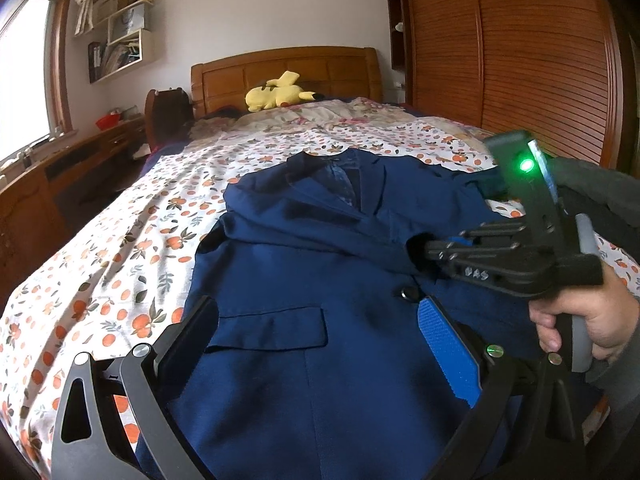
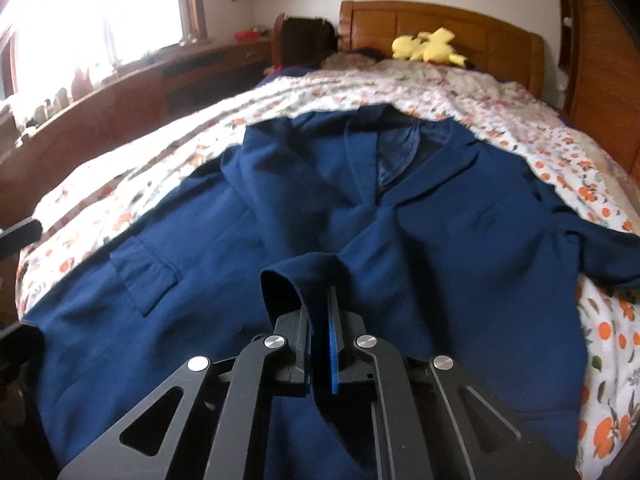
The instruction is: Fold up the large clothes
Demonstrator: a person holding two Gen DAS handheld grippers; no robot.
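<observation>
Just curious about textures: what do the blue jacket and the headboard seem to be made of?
The jacket looks like a matte woven suit fabric, maybe wool blend: it creases softly and shows no shine. The headboard looks like varnished wood, orange-brown with carved panels and a slight gloss.

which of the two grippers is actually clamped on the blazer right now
The right gripper: its jaws are shut on a fold of the navy blazer. The left gripper hangs wide open above the blazer's front, gripping nothing.

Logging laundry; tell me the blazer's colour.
Solid navy blue blazer, seen best in the left wrist view.
</observation>
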